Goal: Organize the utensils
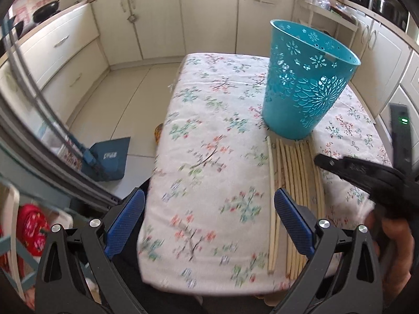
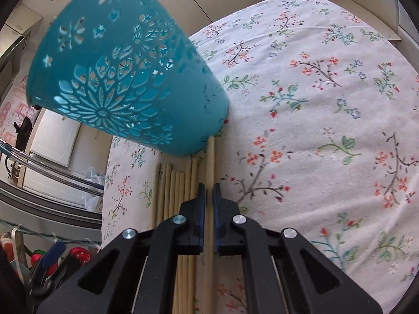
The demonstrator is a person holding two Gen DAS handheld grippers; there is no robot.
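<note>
The right tongs (image 2: 209,191) are clenched on one wooden chopstick (image 2: 210,157); the left tongs (image 1: 209,222) hang released over the flowered counter (image 1: 209,130). Remaining chopsticks (image 1: 296,167) lie beside it, tips touching the teal openwork basket (image 1: 306,83).

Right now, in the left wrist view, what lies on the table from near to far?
Left gripper → chopsticks → blue bin → far table edge.
</note>
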